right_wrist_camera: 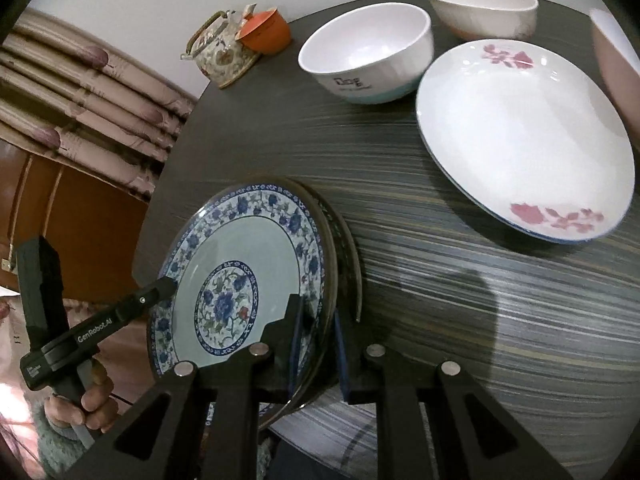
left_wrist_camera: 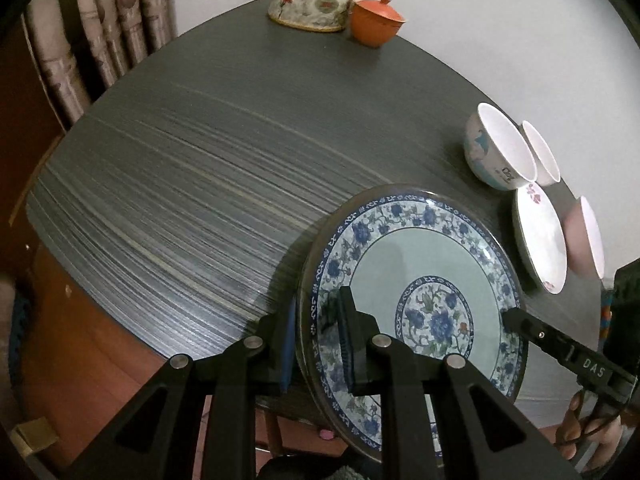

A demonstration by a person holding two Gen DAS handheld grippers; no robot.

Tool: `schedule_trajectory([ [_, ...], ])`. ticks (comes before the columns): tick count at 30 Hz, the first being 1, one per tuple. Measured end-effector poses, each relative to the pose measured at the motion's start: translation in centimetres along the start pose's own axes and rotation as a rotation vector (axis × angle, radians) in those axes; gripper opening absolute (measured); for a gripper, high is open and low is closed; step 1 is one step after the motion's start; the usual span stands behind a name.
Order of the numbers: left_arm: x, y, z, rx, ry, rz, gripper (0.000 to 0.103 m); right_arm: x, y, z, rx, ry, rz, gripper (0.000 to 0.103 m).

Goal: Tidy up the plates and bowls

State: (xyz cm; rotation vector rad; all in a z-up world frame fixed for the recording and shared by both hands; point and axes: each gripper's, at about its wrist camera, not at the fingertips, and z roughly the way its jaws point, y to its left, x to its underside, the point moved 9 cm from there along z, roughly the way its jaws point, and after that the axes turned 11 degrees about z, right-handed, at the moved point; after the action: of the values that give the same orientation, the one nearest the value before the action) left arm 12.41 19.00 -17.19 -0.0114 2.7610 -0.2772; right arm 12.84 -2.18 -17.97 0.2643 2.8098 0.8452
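Observation:
A blue-and-white floral plate [left_wrist_camera: 424,264] is held over the near edge of the dark table [left_wrist_camera: 200,168]. My left gripper [left_wrist_camera: 316,340] is shut on its left rim. My right gripper [right_wrist_camera: 320,336] is shut on its right rim; its finger shows in the left wrist view [left_wrist_camera: 516,318]. The plate also shows in the right wrist view [right_wrist_camera: 240,248], with the left gripper's finger [right_wrist_camera: 160,290] on its far rim. A white plate with pink flowers [right_wrist_camera: 520,136] lies on the table. A white bowl with a teal base [right_wrist_camera: 368,52] stands behind it.
Another white bowl [right_wrist_camera: 480,8] stands at the far edge, and a pink-sided bowl [right_wrist_camera: 616,64] at the right. A floral teapot [left_wrist_camera: 312,0] and an orange lidded cup [left_wrist_camera: 376,20] stand at the back. A curtain [left_wrist_camera: 100,40] hangs to the left.

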Motion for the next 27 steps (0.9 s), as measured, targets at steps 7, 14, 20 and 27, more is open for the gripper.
schedule_trajectory([
  [7, 0.1, 0.1, 0.3, -0.001, -0.005, 0.011, 0.017, -0.4, 0.3, 0.3, 0.030, -0.015, -0.026, 0.016],
  [14, -0.1, -0.3, 0.3, -0.078, -0.026, 0.079, 0.016, -0.2, 0.6, 0.3, 0.089, -0.040, -0.089, 0.018],
  [20, 0.0, -0.9, 0.5, -0.097, -0.053, 0.116, 0.017, -0.2, 1.1, 0.9, 0.107, -0.035, -0.112, 0.018],
  [27, 0.4, -1.8, 1.2, -0.078, -0.035, 0.137, 0.018, -0.1, 1.0, 1.0, 0.102, -0.033, -0.104, 0.018],
])
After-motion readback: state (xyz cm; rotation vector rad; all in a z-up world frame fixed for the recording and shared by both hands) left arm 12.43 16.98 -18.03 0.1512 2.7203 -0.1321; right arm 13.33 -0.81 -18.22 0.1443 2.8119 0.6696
